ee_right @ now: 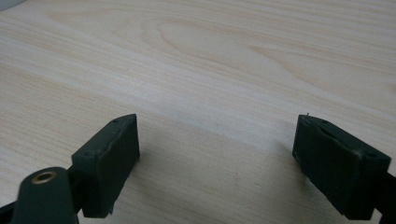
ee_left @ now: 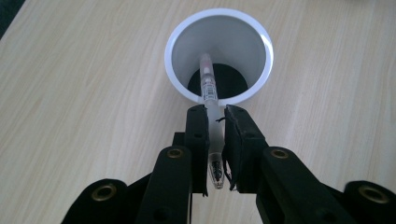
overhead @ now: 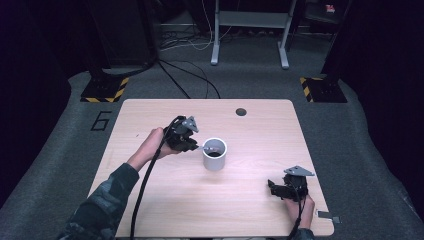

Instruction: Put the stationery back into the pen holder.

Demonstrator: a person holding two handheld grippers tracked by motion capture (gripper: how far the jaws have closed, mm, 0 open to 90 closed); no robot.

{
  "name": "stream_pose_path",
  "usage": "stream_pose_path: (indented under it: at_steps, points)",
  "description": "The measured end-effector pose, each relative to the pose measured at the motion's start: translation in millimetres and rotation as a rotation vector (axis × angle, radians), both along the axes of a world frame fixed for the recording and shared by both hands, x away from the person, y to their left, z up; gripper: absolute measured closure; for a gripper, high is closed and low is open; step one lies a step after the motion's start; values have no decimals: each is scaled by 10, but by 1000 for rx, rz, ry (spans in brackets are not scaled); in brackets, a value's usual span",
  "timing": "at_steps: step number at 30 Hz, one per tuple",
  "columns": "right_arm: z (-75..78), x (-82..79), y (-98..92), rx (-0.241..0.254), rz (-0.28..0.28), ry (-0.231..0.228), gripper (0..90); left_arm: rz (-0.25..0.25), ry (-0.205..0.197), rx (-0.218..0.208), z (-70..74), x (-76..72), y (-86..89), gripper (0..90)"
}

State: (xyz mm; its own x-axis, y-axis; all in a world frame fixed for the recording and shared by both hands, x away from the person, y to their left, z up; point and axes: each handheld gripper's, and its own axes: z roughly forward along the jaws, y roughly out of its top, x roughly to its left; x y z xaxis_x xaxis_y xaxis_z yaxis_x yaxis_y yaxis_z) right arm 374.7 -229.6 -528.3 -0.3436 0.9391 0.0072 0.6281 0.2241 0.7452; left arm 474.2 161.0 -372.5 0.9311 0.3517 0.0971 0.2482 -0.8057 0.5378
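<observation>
Pale wood of the table [overhead: 250, 200] carries one white cup [overhead: 215, 153] near its middle. Nearest us, close to the front right edge, we see the right hand-held gripper [ee_right: 217, 144] with jaws spread wide, nothing between them, bare boards ahead. Farther off, our left hand-held gripper [ee_left: 215, 122] clamps one pen [ee_left: 208, 86], slanting over the cup's rim, far end inside. Open table surrounds the cup.

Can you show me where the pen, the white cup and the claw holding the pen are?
pen [ee_left: 208, 88], left gripper view, its clear barrel
white cup [ee_left: 177, 42], left gripper view, its rim
left claw [ee_left: 215, 122], left gripper view, between its fingertips
</observation>
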Motion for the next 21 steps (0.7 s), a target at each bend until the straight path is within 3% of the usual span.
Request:
stream_pose_path:
  at_steps: [6,12,17,20,21]
  points:
    - [0,0,0,0,0,0,144,8,-5,-23,-17,48,-54,792]
    - [0,0,0,0,-1,0,145,24,-13,-93,-16,74,-72,745]
    - [0,0,-1,0,-1,0,146,42,-17,-134,-7,75,-40,652]
    - [0,0,0,1,-1,0,146,58,-15,-153,14,69,-10,489]
    - [0,0,0,1,-1,0,146,65,-16,-150,25,68,3,489]
